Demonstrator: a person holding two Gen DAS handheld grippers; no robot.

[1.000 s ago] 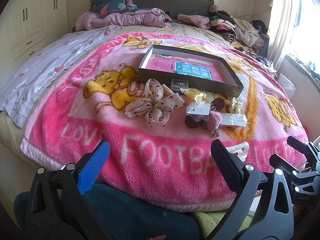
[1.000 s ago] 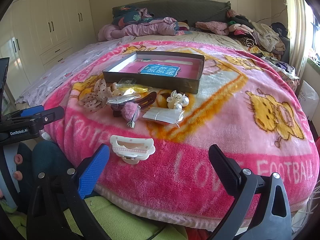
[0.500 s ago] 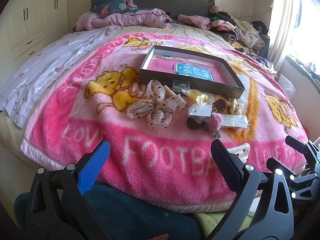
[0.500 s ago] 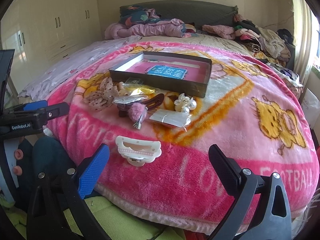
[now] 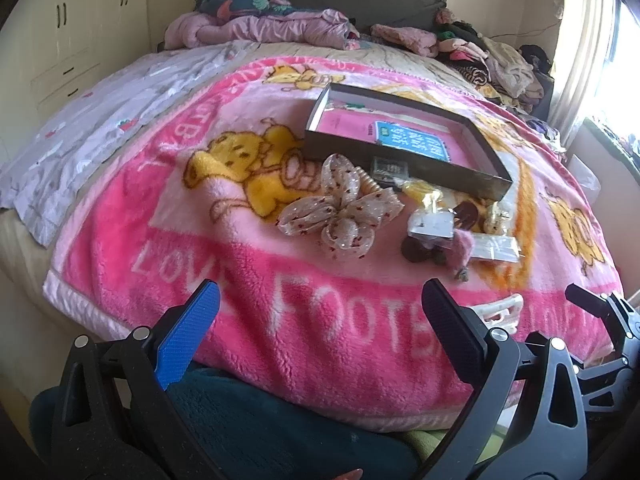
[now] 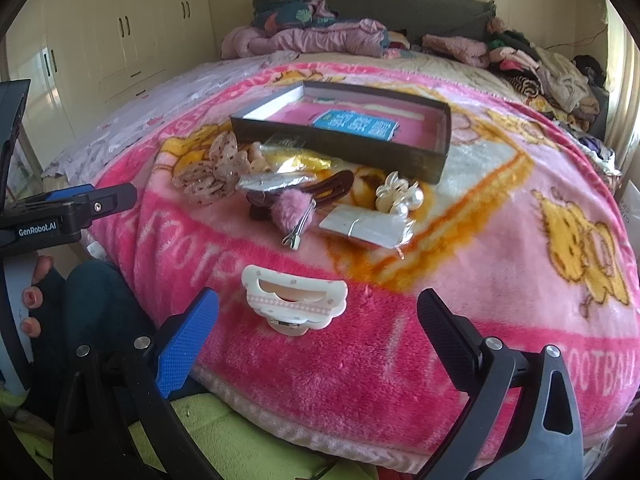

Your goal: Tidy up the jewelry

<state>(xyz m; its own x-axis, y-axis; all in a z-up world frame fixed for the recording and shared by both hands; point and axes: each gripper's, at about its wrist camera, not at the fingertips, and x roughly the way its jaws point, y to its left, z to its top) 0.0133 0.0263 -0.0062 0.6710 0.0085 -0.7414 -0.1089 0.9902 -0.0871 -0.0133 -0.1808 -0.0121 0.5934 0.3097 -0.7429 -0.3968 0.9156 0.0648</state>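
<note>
- While both tools hang off the bed's near edge, the left gripper (image 5: 320,322) is spread wide, gripping nothing, and the right gripper (image 6: 318,326) gapes just as empty.
- Just beyond the right gripper's fingers: a white claw clip (image 6: 294,306) on the pink blanket (image 6: 500,280).
- Next, the clutter (tightly bunched): pink pompom clip (image 6: 292,210), brown hair clip (image 6: 328,188), clear packet (image 6: 366,228), pearl clip (image 6: 400,196).
- Left of these, a beige ribbon bow (image 5: 340,212).
- Further back, touching the pile, an open dark box (image 6: 340,146) with a blue card (image 6: 354,126) inside.
- Far off: heaped clothes (image 6: 540,64).
</note>
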